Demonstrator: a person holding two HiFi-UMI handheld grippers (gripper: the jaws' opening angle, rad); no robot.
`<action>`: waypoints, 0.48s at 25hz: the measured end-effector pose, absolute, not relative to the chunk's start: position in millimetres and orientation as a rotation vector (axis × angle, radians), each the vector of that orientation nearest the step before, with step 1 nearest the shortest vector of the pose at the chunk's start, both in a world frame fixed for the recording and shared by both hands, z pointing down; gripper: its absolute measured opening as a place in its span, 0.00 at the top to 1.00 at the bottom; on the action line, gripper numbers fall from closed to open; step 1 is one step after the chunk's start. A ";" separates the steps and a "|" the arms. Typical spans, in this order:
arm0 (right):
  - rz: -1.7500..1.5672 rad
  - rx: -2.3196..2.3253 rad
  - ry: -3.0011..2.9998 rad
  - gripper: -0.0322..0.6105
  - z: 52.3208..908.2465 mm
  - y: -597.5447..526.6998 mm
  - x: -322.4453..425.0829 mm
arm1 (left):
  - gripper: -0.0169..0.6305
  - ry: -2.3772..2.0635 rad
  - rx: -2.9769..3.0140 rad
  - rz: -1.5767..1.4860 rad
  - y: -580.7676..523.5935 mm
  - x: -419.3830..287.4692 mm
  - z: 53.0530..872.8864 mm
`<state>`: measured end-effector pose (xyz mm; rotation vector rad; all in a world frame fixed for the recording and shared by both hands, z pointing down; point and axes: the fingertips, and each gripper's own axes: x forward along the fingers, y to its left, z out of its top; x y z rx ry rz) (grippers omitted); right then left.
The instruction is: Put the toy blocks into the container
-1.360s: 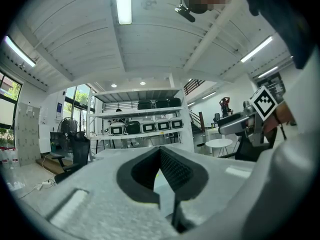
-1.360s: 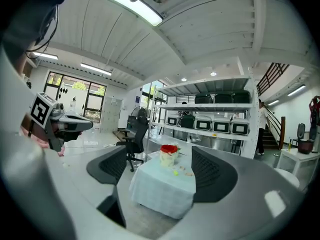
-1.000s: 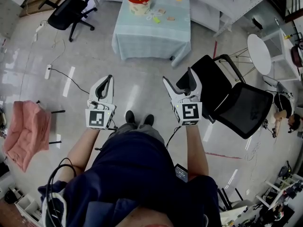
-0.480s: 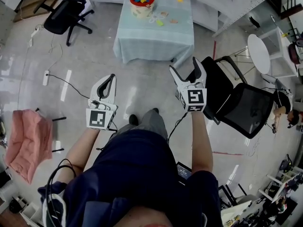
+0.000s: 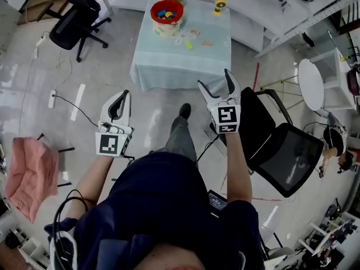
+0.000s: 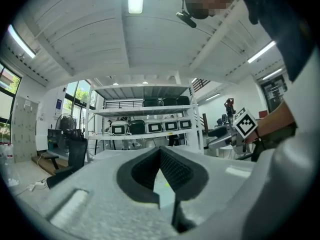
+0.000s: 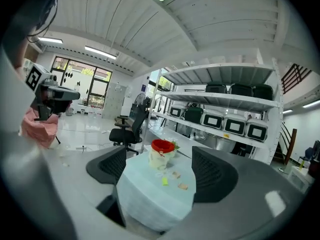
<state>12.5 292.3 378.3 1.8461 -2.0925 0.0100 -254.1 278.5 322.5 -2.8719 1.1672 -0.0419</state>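
Blocks [image 5: 188, 44] loose beside red-rimmed cream container [image 5: 166, 17], left gripper [image 5: 124, 93] jaws together, right gripper [image 5: 215, 79] jaws wide, both empty

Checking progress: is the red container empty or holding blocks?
Holding some: coloured blocks show inside the red container; a few pieces lie loose on the table.

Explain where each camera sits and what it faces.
Head view: on the person's head, looking down at the table; arms, legs, left gripper, right gripper show.
Left gripper view: on that gripper, facing shelves; its shut jaws show.
Right gripper view: on that gripper, facing the table and container; open jaws show.
Shared: head and right gripper views see the table.
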 end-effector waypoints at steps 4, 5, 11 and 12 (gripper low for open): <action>0.037 1.749 -2.111 0.31 396.3 230.7 57.6 | 0.97 1.275 -2.837 -0.046 221.0 -213.8 311.8; 0.045 1.721 -2.113 0.31 402.0 216.7 68.5 | 0.97 1.294 -2.831 -0.060 208.1 -203.7 310.9; 0.057 1.573 -2.095 0.31 438.2 138.4 122.9 | 0.97 1.350 -2.795 -0.129 139.4 -150.1 320.2; 0.065 1.547 -2.086 0.31 447.8 127.2 128.2 | 0.97 1.360 -2.801 -0.129 129.8 -144.5 324.1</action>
